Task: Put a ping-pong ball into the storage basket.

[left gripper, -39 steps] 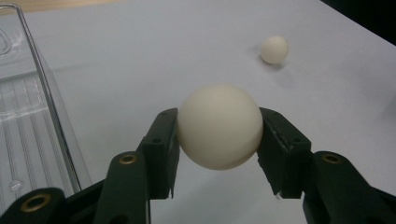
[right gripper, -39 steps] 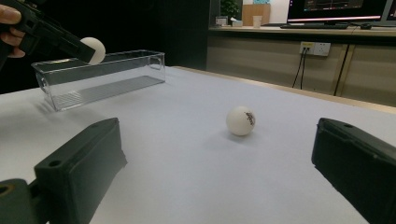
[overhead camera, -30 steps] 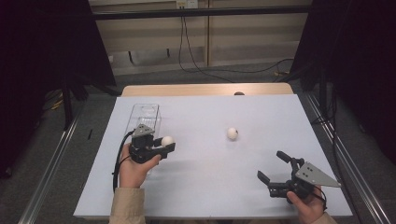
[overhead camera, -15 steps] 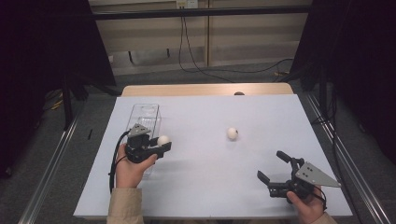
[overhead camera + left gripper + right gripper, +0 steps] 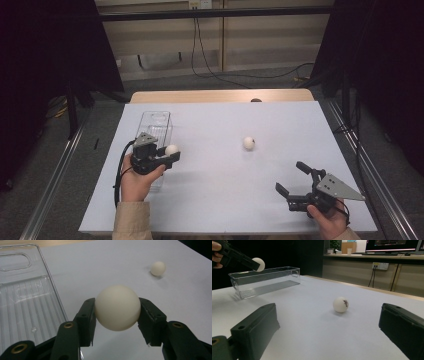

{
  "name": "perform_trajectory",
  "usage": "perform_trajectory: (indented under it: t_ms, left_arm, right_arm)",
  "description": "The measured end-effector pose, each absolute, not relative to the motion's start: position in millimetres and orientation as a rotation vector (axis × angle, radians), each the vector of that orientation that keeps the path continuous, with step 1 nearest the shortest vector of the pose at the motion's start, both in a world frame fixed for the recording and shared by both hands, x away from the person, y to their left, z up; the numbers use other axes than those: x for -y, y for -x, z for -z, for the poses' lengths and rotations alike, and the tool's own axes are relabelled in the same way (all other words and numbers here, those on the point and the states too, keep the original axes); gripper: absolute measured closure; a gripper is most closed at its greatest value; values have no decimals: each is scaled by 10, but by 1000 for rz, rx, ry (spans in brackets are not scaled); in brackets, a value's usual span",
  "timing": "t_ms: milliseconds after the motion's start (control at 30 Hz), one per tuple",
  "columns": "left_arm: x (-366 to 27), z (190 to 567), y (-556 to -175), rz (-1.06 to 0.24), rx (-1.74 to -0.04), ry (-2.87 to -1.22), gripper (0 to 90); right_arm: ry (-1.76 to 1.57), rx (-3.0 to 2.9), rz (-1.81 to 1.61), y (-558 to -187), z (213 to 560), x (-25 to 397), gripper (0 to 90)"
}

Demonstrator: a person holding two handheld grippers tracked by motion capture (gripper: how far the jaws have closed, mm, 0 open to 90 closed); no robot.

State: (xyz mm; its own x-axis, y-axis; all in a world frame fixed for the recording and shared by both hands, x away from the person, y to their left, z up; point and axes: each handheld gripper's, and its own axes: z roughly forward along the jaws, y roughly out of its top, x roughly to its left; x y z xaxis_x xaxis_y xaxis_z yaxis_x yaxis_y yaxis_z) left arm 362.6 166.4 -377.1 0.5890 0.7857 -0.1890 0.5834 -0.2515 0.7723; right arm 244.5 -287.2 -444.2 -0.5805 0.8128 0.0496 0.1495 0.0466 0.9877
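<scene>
Jaws of the left gripper (image 5: 117,315) clamp a smooth, cream white ball (image 5: 117,307), seemingly unmarked; right gripper (image 5: 295,181) gapes wide.

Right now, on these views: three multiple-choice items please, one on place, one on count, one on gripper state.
1. Where is the clear box?
A. Left side of the table
B. Right edge
C. On the floor

2. How many white balls are there?
A. One
B. Two
C. Four

3. The right hand-held gripper is:
A. Shut on a ball
B. Open, holding nothing
C. Inside the box

Answers:
1 A, it sits beside the left hand-held gripper.
2 B, the held ball and the loose ball.
3 B, its jaws stand wide apart.
</scene>
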Motion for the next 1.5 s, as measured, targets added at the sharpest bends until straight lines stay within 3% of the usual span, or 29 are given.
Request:
perform_trajectory:
  t_ms: [1500]
  left_arm:
    - [-1815, 3745, -3634, -342, -1117, -1952, 510]
  right_arm:
    - [-971, -1784, -1579, -2448, 4442, 2878, 15]
